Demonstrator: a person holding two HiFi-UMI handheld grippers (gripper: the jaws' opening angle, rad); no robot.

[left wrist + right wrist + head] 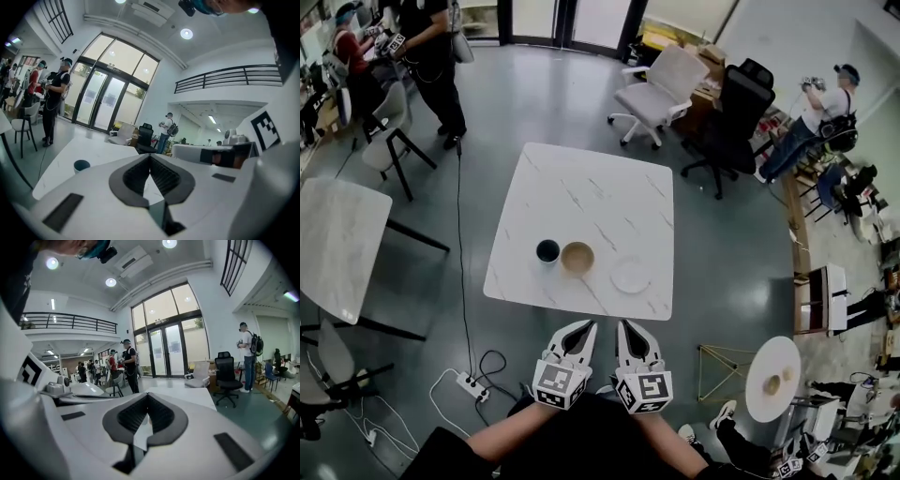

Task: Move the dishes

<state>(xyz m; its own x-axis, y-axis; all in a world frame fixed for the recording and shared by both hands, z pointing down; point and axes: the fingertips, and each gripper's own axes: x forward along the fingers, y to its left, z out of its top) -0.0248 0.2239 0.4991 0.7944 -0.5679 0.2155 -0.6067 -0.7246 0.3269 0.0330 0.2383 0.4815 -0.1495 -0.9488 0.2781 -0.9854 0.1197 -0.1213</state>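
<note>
Three dishes stand in a row near the front edge of the white marble table (591, 202): a dark cup (547, 250), a tan bowl (577, 257) and a white plate (631, 276). My left gripper (585, 327) and right gripper (625, 327) hang side by side just short of that edge, both shut with nothing between the jaws. The left gripper (150, 157) view shows the dark cup (81, 165) on the tabletop beyond its closed tips. In the right gripper (147, 397) view only the table's far part shows past the closed tips.
A power strip (472, 384) and cables lie on the floor left of me. A second marble table (333, 244) stands at left, a small round table (773, 377) at right. A white chair (656, 89) and black chair (736, 117) stand behind the table. People stand around the room.
</note>
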